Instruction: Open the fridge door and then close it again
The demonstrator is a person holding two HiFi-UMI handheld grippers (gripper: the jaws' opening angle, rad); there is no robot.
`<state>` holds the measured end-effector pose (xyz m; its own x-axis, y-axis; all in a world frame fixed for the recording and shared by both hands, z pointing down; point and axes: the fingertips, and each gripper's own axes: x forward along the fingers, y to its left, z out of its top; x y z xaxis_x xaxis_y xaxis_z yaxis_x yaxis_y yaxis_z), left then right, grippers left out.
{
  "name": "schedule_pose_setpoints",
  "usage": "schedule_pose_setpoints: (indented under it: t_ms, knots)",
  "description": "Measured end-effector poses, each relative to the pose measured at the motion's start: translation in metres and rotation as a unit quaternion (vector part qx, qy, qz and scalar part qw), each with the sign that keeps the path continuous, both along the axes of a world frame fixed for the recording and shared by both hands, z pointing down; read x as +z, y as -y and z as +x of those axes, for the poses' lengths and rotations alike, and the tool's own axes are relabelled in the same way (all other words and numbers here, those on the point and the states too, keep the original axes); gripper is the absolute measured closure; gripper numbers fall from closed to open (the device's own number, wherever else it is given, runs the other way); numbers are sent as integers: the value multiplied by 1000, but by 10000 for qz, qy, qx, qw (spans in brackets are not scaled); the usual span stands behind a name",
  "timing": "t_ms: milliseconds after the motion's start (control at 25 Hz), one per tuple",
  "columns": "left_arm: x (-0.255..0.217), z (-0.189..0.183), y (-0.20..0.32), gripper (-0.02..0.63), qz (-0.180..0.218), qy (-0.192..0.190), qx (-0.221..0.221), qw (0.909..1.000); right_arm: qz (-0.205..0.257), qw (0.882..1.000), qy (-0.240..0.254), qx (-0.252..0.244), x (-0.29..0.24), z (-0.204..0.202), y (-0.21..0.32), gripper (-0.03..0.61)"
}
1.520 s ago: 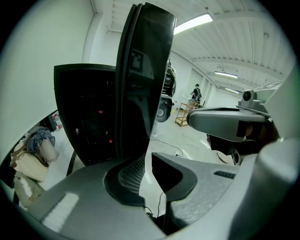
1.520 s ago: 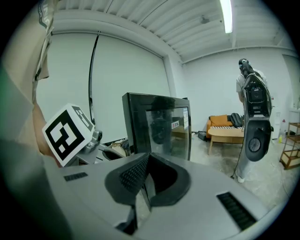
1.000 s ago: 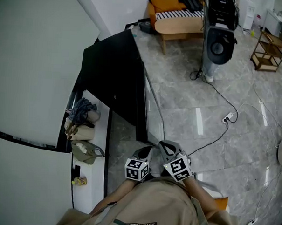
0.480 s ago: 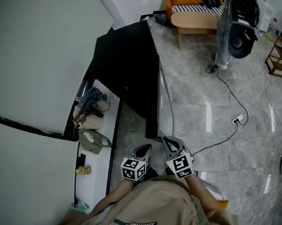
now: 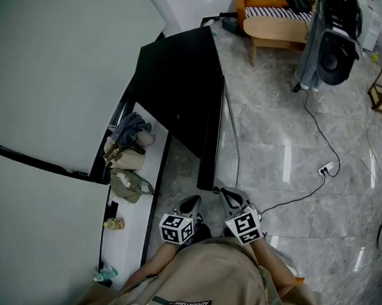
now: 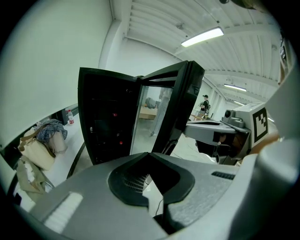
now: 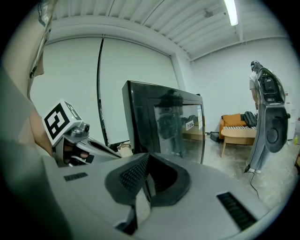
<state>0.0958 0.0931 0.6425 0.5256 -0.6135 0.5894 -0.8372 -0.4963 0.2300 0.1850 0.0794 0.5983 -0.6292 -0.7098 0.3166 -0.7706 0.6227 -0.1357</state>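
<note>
Holding both tools close against the chest, the person stands at the free end of an open fridge door; in the head view the left gripper and right gripper sit side by side, both aimed forward at that door. The black fridge stands against the pale wall on the left, and its door is swung wide, its top edge running lengthwise from the far hinge straight toward the person and ending just ahead of the two grippers. A white ledge runs along the wall beside the fridge and carries a tan bag with blue-grey cloth bunched at its mouth, a greenish bag and two small bottles. In the left gripper view the tongs are pressed together at the tips with nothing between them; beyond them the fridge cavity is dark with tiny red lights, its contents impossible to make out, and the door stands upright to the right. In the right gripper view those tongs are likewise pressed together and empty, facing the door's glass pane.
</note>
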Motion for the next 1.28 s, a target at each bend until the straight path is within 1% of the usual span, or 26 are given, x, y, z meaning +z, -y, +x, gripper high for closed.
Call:
schedule_pose_setpoints:
  t_ms: [280,440,520,640,1000,1280]
  knots:
    - [-8,-21,9,613,109,13,-348,9993,-73,9997,8,-227,0,-8,9,583]
    - [-4,-33,14,612,67,-47,-494,9987,-79,9991,-60,-411,1,-18,14,583]
    - [-4,-41,17,612,70,-37,-531,9986,-73,9990,-69,-442,-3,-25,18,583]
    - [-8,-54,27,614,185,12,-569,9982,-12,9987,-77,-501,-8,-35,27,583]
    - [-9,-85,57,612,193,-173,-728,9970,7,9971,-151,-741,-13,-67,45,583]
    - [-18,-106,85,612,377,-221,-776,9960,-60,9957,-189,-908,-12,-92,58,583]
